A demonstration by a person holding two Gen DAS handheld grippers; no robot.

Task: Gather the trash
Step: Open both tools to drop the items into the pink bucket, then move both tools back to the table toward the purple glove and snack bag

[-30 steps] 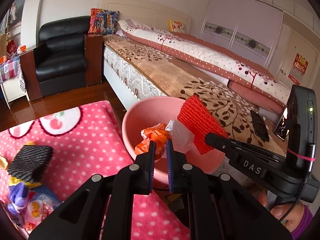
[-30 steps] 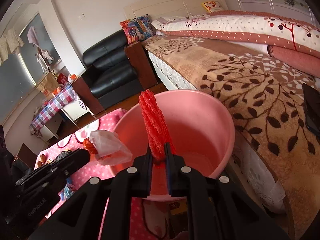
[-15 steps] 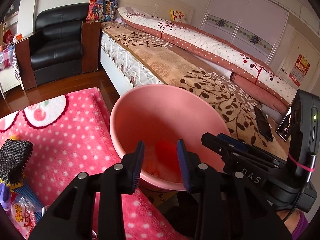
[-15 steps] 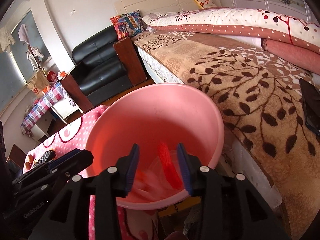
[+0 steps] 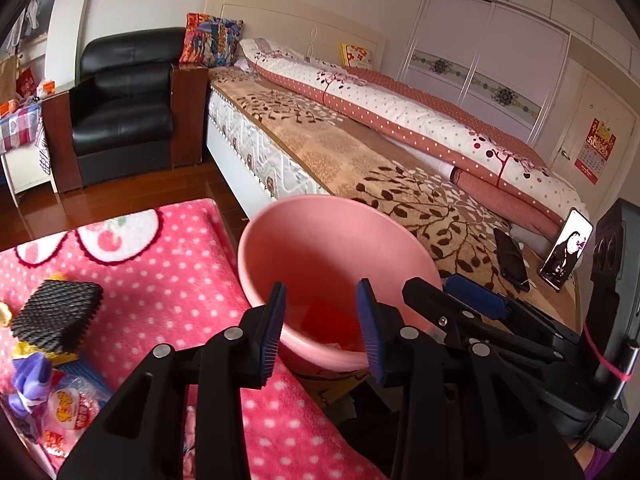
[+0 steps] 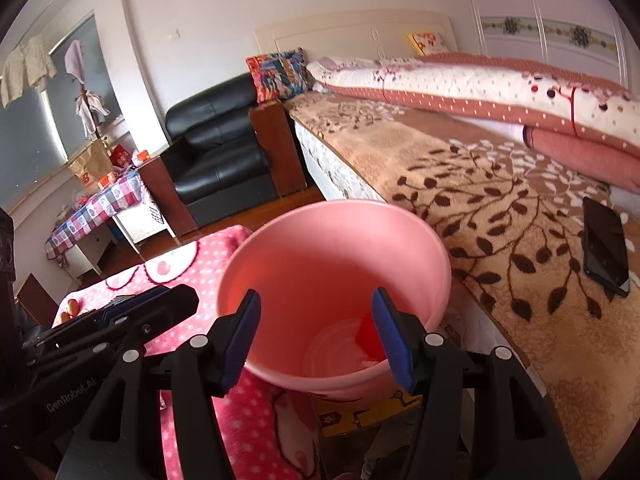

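The room was a bedroom: a long bed under a brown leaf-patterned blanket (image 5: 360, 164) ran from the upper middle to the right of both views, with a black leather armchair (image 5: 124, 100) at the upper left. My counter, draped in a pink polka-dot fleece cover (image 5: 168, 280), filled the lower left. A round pink plastic basin (image 5: 332, 240) sat at the counter's edge, in the centre of each frame. Inside it, low in the bowl, lay a piece of red foam netting (image 5: 328, 320) among pale scraps. My left gripper (image 5: 322, 320) hung over the near rim, its jaws just having opened, nothing between them. My right gripper (image 6: 316, 332) did the same, jaws spread wide and empty. At the lower left of the left view, a black foam-net sleeve (image 5: 56, 316) and crumpled snack wrappers (image 5: 68, 408) lay on the cover.
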